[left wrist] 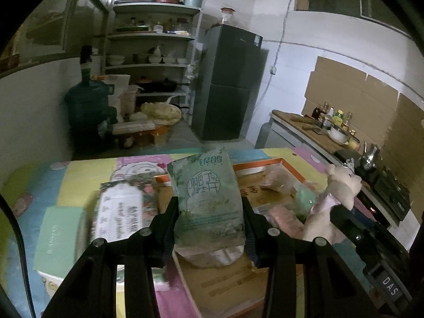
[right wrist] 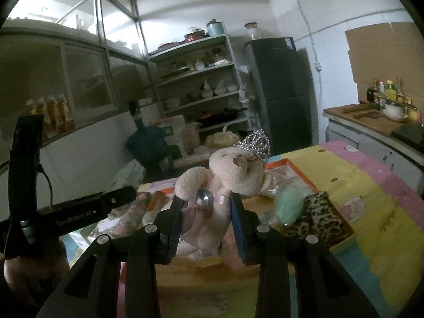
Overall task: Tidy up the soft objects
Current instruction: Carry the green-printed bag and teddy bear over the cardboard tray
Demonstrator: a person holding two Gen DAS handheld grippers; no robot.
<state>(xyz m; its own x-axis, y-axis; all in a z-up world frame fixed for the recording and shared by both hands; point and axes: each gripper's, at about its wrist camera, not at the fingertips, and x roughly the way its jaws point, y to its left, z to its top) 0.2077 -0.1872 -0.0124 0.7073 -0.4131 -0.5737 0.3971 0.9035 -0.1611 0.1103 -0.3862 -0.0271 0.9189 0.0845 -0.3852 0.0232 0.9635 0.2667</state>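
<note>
**A:** What do the two pairs of jaws hold at this moment?

**B:** The left gripper (left wrist: 209, 212) is clamped on a pale green tissue pack (left wrist: 208, 198), both pads pressed into its sides, the pack standing upright between them with its printed face to the camera. The right gripper (right wrist: 208, 212) is closed around the waist of a cream teddy bear (right wrist: 228, 177), pinching its pink dress just beside a large clear gem.

**A:** And where do those things sit in the scene?

**B:** Both are held over a shallow cardboard tray with an orange rim (right wrist: 341, 235), which lies on a table under a pastel patchwork cloth (right wrist: 371, 193). The bear, wearing a silver crown (right wrist: 255, 141), leans its head to the right; in the left wrist view it shows at the right of the pack.

**A:** What lies around them?

**B:** In the tray, right of the bear, a mint-green fluffy item (right wrist: 288, 205) rests against a leopard-print pouch (right wrist: 319, 217), with a clear crinkled bag farther back. Left of the tissue pack a second floral pack (left wrist: 119, 212) lies flat, and left of that a plain green box (left wrist: 59, 235).

**A:** And beyond the table?

**B:** A dark fridge (left wrist: 229, 84), open shelves of bowls (left wrist: 153, 53), a blue water jug (left wrist: 88, 103) and a wooden counter (right wrist: 371, 120) on the right.
</note>
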